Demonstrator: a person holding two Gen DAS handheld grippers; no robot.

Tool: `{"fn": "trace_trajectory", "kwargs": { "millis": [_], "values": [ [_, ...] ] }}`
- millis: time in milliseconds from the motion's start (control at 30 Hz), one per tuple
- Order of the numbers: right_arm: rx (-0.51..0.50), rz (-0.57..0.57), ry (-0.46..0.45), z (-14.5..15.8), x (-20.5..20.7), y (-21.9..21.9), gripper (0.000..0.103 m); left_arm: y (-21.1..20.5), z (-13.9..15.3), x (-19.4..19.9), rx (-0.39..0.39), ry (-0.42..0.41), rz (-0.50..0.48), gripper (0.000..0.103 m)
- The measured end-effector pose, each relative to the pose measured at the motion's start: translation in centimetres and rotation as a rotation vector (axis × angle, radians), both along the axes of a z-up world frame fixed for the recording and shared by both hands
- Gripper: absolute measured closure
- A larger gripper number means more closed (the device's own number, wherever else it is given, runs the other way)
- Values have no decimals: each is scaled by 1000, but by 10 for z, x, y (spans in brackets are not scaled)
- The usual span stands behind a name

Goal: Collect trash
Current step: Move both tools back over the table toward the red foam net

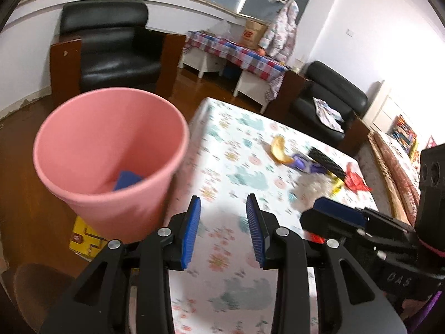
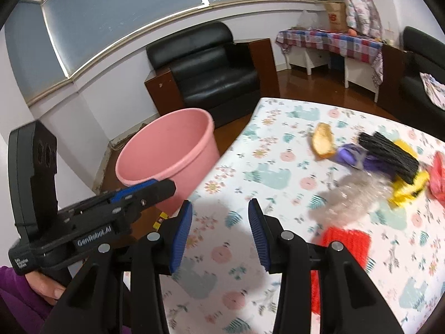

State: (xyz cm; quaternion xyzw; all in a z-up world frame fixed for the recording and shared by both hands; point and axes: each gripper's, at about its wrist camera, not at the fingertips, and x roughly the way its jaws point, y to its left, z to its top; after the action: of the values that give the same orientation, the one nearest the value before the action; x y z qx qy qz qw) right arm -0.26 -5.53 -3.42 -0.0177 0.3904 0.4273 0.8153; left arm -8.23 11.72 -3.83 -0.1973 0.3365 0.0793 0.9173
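Trash [image 2: 370, 156] piled at far right of table [image 2: 278, 183]: peel, black block, purple and yellow wrappers. Pink bin [image 1: 111, 153] at table's left edge. Left gripper [image 1: 224, 231], right gripper [image 2: 219, 233]: jaws apart, empty.

White walls [image 2: 91, 94] all around. Big windows [image 2: 116, 8] up high, grey and dim, with pale frames. Brown shiny wood floor [image 1: 19, 150]. Black soft armchair [image 2: 211, 69] with brown wood sides, against the wall. Second black armchair [image 1: 331, 97] off to the right, a cloth lying on its seat. Low white table [image 2: 328, 55] under a checked red and blue cloth. Cardboard box [image 1: 254, 33] on top, and flowery clothes [image 1: 283, 27] hanging near it.
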Motion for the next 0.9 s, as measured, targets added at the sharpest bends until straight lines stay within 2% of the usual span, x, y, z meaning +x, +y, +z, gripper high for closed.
{"fn": "trace_trajectory", "kwargs": {
  "millis": [367,567,700,900],
  "values": [
    [32,-46,-7,5,-4,-31,52,-16,-10,6,3,68,-22,69],
    [49,-56,-31,8,-8,-37,41,-25,-7,6,20,68,-20,69],
    [71,-115,-14,6,-2,-54,34,-30,-8,9,28,82,-21,69],
    [92,-113,19,2,1,-67,28,-50,-7,18,62,101,-86,69]
  ]
}}
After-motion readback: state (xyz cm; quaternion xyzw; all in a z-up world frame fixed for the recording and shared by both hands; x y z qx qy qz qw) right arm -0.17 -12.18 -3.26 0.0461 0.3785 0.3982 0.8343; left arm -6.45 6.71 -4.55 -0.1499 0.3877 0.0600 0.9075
